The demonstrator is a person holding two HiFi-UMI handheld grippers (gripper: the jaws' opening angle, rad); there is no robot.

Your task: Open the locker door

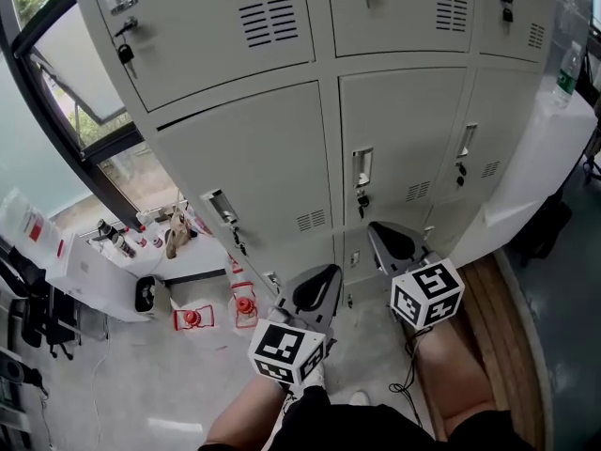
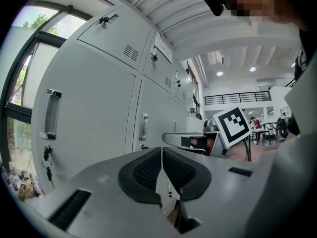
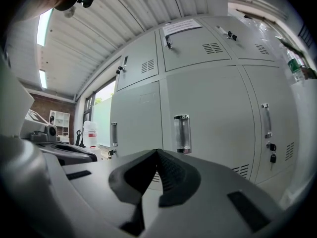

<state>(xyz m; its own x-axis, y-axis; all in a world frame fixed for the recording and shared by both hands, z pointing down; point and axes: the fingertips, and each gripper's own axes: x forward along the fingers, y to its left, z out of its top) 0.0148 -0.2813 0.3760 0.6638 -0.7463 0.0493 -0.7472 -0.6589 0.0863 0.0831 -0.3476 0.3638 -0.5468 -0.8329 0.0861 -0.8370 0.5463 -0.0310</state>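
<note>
Nearest the knees: left gripper (image 1: 327,275) and right gripper (image 1: 378,228), jaws pressed together on nothing, held level, short of the lockers, probably poised to approach. Beyond: locker door (image 1: 413,130), closed; handle (image 1: 362,167) untouched; keys (image 1: 362,201) hanging beneath.

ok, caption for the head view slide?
Left claw and right claw, both shut and empty, held short of the grey lockers.

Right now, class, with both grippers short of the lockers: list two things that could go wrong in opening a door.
1. The left gripper and right gripper both have their fingers shut, so they would likely bump a handle rather than grip it.
2. The keys hanging below it could snag.
</note>
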